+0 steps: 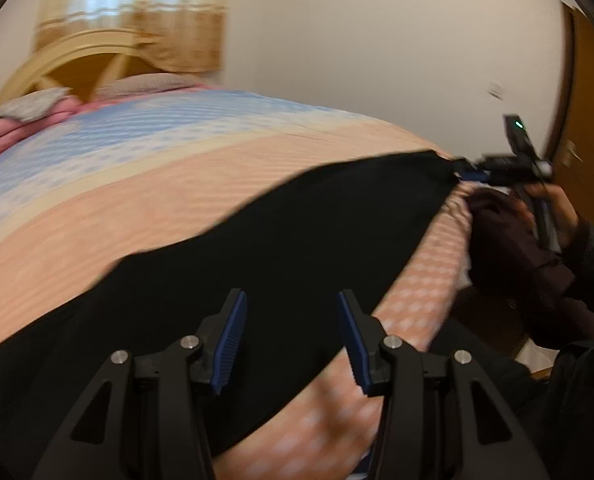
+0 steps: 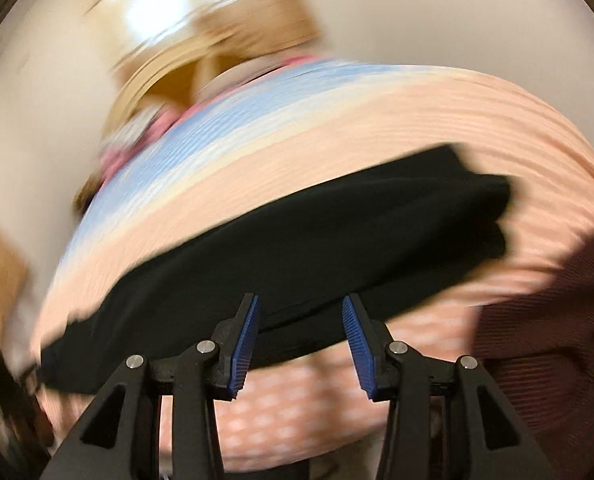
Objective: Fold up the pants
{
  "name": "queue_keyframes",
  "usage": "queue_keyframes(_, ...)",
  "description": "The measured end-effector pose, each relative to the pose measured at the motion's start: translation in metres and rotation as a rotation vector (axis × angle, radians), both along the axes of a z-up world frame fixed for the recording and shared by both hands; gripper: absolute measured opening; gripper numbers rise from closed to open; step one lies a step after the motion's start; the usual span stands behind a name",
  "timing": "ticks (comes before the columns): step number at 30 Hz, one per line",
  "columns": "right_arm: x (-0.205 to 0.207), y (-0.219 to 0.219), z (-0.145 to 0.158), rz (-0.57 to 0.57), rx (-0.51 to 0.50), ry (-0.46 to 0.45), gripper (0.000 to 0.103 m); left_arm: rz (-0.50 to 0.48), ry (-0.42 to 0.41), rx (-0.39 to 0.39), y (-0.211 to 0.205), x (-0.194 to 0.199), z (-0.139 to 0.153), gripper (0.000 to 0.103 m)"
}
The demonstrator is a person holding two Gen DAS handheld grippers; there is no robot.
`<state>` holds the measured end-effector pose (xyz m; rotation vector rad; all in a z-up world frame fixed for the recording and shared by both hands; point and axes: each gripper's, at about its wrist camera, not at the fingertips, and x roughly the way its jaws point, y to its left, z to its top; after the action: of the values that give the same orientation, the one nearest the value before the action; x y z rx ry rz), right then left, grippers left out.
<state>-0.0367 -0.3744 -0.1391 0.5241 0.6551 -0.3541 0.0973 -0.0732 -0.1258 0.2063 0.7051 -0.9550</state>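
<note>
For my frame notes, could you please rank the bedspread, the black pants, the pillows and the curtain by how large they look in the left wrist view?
1. bedspread
2. black pants
3. curtain and pillows: these look close in size, and both are far off and blurred, so I will not rank them.

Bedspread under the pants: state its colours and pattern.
The bedspread has peach and light blue bands with a faint checked or dotted weave, sharpest in the left wrist view.
</note>
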Motion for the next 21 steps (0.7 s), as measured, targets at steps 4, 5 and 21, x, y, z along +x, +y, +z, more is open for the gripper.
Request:
queue_keyframes(4,-0.008,-0.035,0.002,-0.088,0.039,-0.025,0.045,-0.07,0.018,0.037,-0.048,0.01,-0.009,0.05)
queue_keyframes(5,-0.006,-0.044,-0.001,-0.116,0.07,-0.023,0.045,-0.085,0.033,0.038,-0.056,0.013,-0.011,0.05)
queue_keyframes(21,-0.011,-0.088,-0.002,-0.16,0.095,-0.176,0.006,-0.124,0.13,0.045,-0.06,0.019,-0.03,0.048)
